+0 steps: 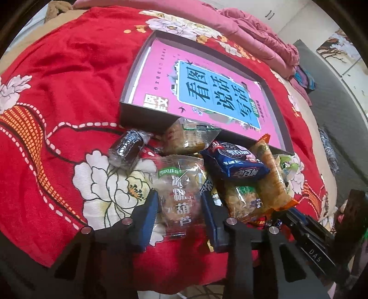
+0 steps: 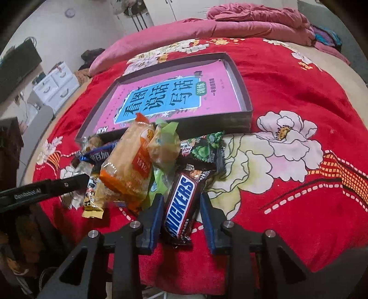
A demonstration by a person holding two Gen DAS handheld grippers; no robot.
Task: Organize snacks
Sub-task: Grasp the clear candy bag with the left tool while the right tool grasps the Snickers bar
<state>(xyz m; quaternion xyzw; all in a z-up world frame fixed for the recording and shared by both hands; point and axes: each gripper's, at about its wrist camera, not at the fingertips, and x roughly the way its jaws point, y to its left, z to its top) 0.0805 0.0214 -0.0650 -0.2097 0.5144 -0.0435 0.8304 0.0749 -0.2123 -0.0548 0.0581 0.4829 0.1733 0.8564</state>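
Note:
A pile of wrapped snacks lies on a red floral blanket [image 1: 69,92] in front of a shallow grey box [image 1: 147,115]. My left gripper [image 1: 180,195] points down at the pile's left side, and its blue pads press a clear packet with a green label [image 1: 178,207]. My right gripper [image 2: 181,197] is shut on a brown Snickers bar [image 2: 181,207] at the pile's right side. The bar lies lengthwise between the pads. Both items still rest on the blanket. The box [image 2: 211,122] holds a pink book [image 2: 161,99].
Other snacks in the pile: a blue packet [image 1: 234,161], an orange packet [image 2: 128,165], a dark green packet [image 2: 204,149] and a dark wrapped roll [image 1: 127,149]. A pink duvet [image 2: 253,20] is heaped at the bed's far end. White drawers [image 2: 57,87] stand beside the bed.

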